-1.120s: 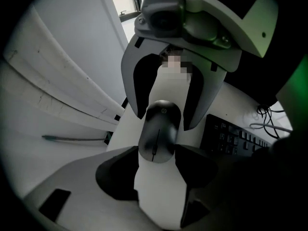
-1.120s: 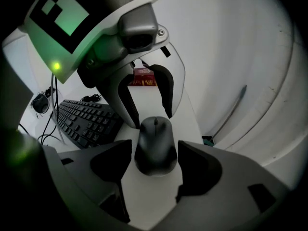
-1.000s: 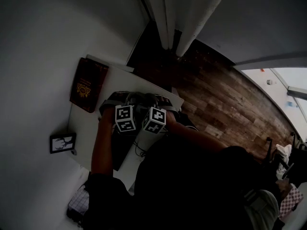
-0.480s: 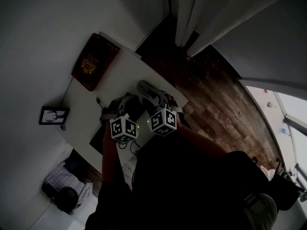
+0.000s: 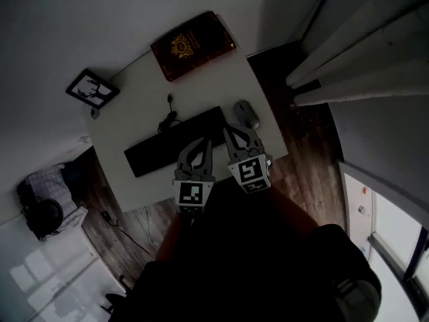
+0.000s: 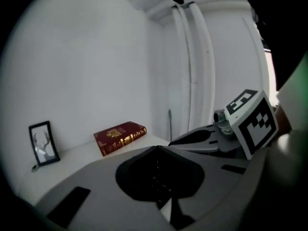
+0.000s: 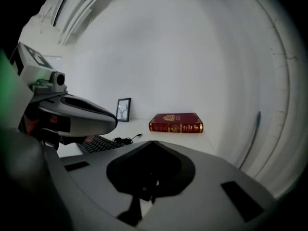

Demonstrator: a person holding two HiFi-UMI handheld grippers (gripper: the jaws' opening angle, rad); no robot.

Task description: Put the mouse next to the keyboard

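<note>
the white desk (image 5: 221,79) now shows almost whole. a second ago both tools crowded low over its middle, and they have since come up and back toward the person. the black keyboard (image 5: 173,142) lies across the desk. the left gripper (image 5: 204,143) hangs over the keyboard's near edge, its fingers pressed together on nothing. the right gripper (image 5: 234,134) beside it has just closed its fingers, and nothing is between them either. the grey mouse (image 5: 247,114) sits on the desk just beside the keyboard's right end, free of both tools, so the placing looks done.

the red book (image 5: 193,45) at the far edge has a gold crest and gilt spine bands, with lettering too small to read. the picture frame (image 5: 92,89) and the keyboard show no legible words. the grippers' cubes carry only black-and-white square patterns.
</note>
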